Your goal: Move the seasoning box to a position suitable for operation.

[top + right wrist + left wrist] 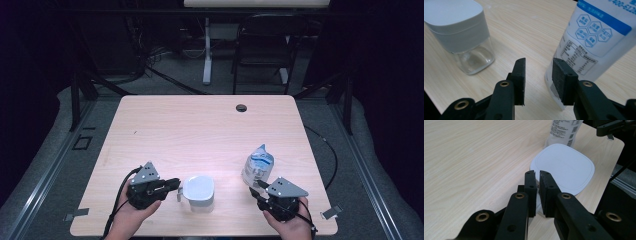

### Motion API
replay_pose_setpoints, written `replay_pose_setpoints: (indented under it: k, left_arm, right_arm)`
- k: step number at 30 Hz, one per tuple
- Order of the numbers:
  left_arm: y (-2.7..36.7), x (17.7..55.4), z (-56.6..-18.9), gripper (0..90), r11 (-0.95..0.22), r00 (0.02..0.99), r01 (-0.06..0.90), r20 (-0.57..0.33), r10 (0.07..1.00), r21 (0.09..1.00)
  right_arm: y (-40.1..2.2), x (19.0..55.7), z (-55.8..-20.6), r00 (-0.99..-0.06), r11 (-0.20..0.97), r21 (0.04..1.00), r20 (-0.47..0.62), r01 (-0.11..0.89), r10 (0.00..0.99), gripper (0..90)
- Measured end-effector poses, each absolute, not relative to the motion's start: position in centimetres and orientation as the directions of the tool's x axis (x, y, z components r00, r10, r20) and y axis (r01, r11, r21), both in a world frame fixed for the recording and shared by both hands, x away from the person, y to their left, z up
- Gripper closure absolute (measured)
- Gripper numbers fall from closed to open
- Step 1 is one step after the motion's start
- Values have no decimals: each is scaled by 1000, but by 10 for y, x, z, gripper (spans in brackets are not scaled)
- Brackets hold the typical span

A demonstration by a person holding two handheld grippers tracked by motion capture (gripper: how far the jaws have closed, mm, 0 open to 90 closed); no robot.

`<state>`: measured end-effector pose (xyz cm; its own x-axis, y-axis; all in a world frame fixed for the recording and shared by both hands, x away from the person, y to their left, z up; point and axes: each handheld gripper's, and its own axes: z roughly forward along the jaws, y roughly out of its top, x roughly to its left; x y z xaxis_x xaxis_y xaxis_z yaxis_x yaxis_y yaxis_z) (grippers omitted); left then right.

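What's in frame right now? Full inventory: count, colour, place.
jar: 1, clear body with white square lid, near edge of the table, between the two grippers
pouch: 1, white with blue print, standing right of the jar, just ahead of the right gripper
table: 1, light wood, centre of the high view
cable hole: 1, dark, far side of the tabletop
chair: 1, black, beyond the table
left gripper: 1, black, jaws nearly together at the jar's side; what they pinch is hidden
right gripper: 1, black, jaws apart, right pad at the pouch's lower edge
hands: 2, at the bottom edge, one behind each gripper
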<state>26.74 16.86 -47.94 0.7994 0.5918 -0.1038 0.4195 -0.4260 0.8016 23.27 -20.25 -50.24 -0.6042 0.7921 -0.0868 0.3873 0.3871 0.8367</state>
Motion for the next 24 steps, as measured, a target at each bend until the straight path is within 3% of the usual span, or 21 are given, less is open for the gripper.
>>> replay_pose_setpoints:
  k: [3,11,24]
  left_arm:
    - [165,267,-477,896,-441,813,413,-104,573,797]
    - [154,269,-472,900,-472,819,415,-94,566,778]
    - [145,279,-467,900,-501,824,427,-96,558,753]
  right_arm:
    - [-198,236,-499,-630,393,832,-68,393,773,653]
    - [-180,243,-488,-667,434,809,-71,396,742,757]
    - [-151,262,-471,-715,438,809,-32,392,699,816]
